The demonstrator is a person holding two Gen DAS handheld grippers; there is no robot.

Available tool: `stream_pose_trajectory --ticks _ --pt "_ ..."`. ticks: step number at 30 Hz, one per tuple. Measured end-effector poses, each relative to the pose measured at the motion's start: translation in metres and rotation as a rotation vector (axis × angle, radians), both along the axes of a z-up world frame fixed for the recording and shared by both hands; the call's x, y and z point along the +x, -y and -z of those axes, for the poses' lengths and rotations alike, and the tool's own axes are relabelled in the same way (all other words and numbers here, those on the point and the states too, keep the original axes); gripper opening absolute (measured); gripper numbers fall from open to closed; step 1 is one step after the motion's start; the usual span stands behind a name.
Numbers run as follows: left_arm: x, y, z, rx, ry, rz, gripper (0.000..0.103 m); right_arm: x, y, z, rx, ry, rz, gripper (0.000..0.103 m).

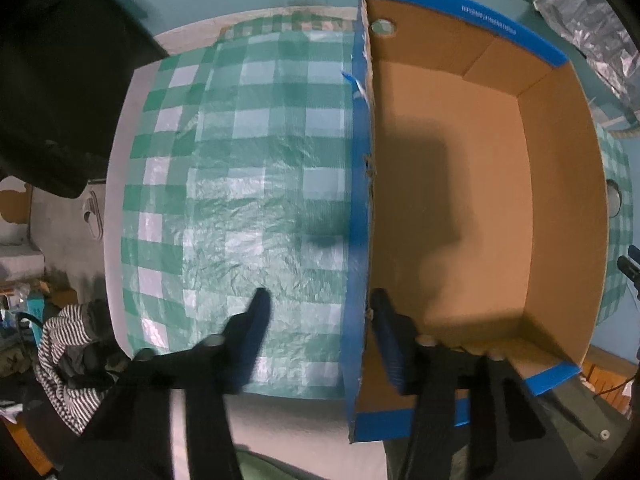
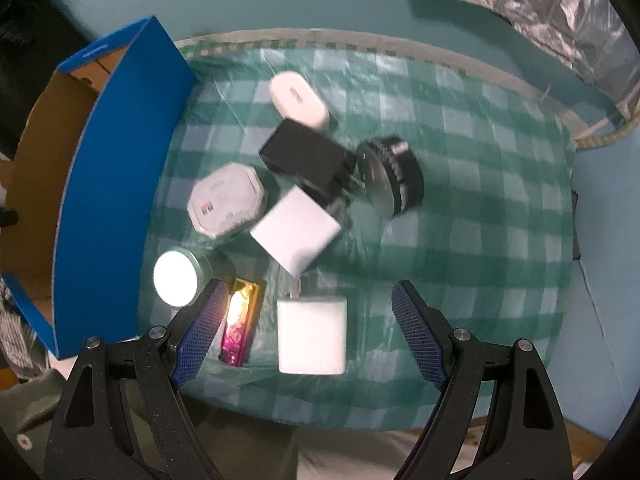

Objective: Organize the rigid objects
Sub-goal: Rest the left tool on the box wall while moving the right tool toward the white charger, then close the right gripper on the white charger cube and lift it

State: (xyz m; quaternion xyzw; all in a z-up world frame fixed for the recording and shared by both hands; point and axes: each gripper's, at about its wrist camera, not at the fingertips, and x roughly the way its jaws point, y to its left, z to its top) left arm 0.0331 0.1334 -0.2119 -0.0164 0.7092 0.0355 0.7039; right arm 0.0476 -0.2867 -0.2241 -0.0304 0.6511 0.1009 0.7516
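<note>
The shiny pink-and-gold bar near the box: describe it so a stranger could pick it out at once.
Start at the blue cardboard box on the left of the green checked tablecloth. Come to the near end of its blue wall, past the round silver tin, to the right gripper's left fingertip. The bar beside it is the only coloured, mirror-glossy thing; the charger alongside is plain white.

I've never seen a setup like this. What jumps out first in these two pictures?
In the right wrist view, a huddle of small things on the green checked cloth catches the eye: a white charger between the open right gripper fingers, a shiny gold and pink bar beside it, and a black round dial farther off. In the left wrist view, a big blue-edged cardboard box stands empty, its left wall between the open left gripper fingers.
</note>
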Motion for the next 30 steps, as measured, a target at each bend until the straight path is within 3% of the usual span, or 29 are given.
stream_pose_trajectory --ticks 4,6,11,23,30 --pt "-0.002 0.002 0.003 -0.030 0.014 0.002 0.029 -0.005 0.004 0.008 -0.006 -0.028 0.020 0.084" --pt "-0.003 0.007 0.001 -0.032 0.023 0.019 0.018 -0.007 0.006 0.010 -0.011 -0.026 0.024 0.084" --pt "-0.002 0.021 0.000 0.006 0.020 0.079 0.007 -0.012 0.008 0.016 -0.029 -0.026 0.025 0.084" --pt "-0.005 0.015 0.006 -0.034 -0.011 0.063 0.006 -0.016 0.012 0.052 -0.046 -0.123 0.020 0.083" --pt "-0.007 0.018 0.009 -0.028 -0.020 0.073 0.006 -0.016 0.008 0.074 -0.045 -0.150 0.007 0.073"
